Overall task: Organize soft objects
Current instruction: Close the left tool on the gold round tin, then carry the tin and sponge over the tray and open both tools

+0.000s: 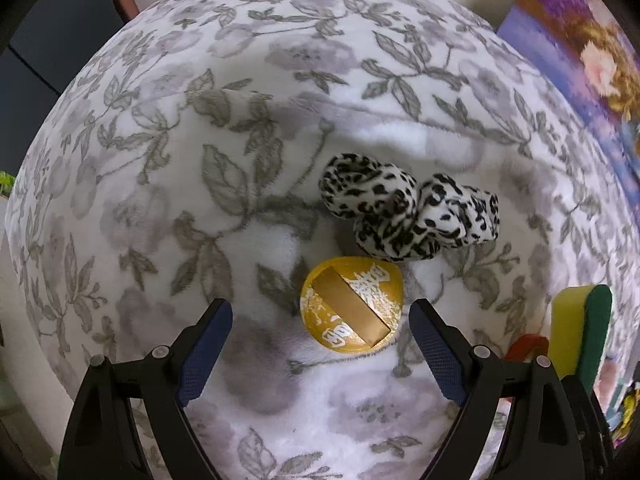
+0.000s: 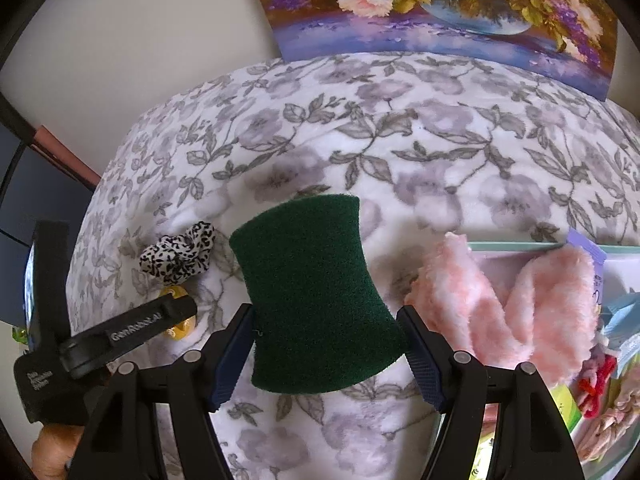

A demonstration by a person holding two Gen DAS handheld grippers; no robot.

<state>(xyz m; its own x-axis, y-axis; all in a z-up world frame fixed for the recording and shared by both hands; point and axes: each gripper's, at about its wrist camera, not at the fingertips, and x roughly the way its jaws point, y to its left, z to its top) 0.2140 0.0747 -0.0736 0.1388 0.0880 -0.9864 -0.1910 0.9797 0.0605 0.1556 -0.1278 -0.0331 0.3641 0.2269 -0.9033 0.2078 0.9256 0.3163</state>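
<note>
My left gripper (image 1: 320, 316) is open and empty above the floral blanket (image 1: 200, 160). A round gold powder puff (image 1: 352, 306) lies between its fingertips, with a black-and-white spotted scrunchie (image 1: 408, 210) just beyond. My right gripper (image 2: 326, 324) is shut on a green-and-yellow sponge (image 2: 316, 292), green side facing the camera, held above the blanket. The sponge also shows at the right edge of the left wrist view (image 1: 580, 328). The scrunchie (image 2: 180, 256) and the puff (image 2: 178, 320) appear to the left in the right wrist view, behind the left gripper's body.
Pink fluffy items (image 2: 500, 300) hang over the rim of a pale box (image 2: 520, 246) at the right, with red and other soft items (image 2: 596, 380) inside. A flower painting (image 2: 440, 8) leans against the wall behind the bed.
</note>
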